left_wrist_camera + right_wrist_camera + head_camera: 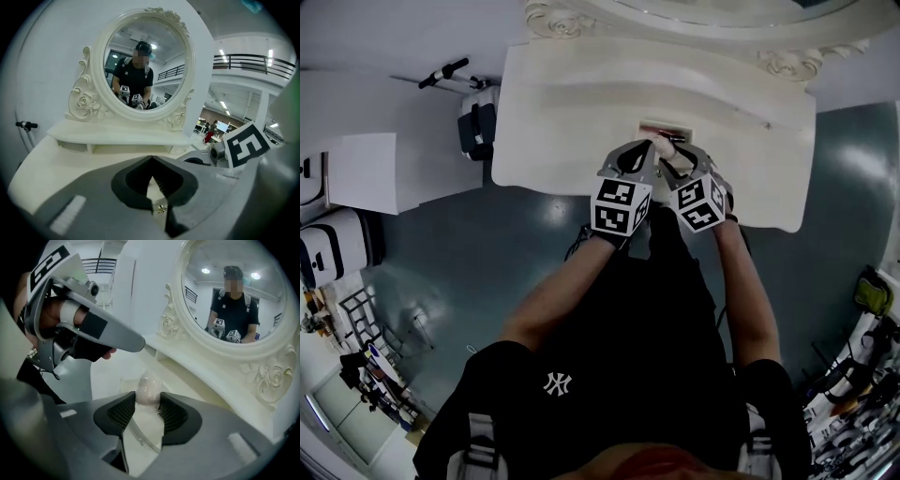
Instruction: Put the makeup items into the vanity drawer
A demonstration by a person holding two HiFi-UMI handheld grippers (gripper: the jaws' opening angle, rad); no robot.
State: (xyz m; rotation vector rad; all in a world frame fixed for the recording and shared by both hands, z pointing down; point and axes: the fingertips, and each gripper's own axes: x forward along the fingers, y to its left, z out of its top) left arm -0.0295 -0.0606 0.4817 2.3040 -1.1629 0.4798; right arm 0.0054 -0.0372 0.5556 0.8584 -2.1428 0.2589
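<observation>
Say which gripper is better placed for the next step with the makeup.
Likely right: the right gripper holds a pale pink egg-shaped item between its jaws above the vanity top; the left gripper is shut on nothing.

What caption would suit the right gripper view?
Right gripper holding a pale pink makeup sponge before an ornate white vanity mirror.

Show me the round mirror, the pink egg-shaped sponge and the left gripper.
round mirror (145, 61), left gripper view, middle of its glass.
pink egg-shaped sponge (149, 389), right gripper view, on its rounded top.
left gripper (151, 160), left gripper view, where its jaw tips meet.
</observation>
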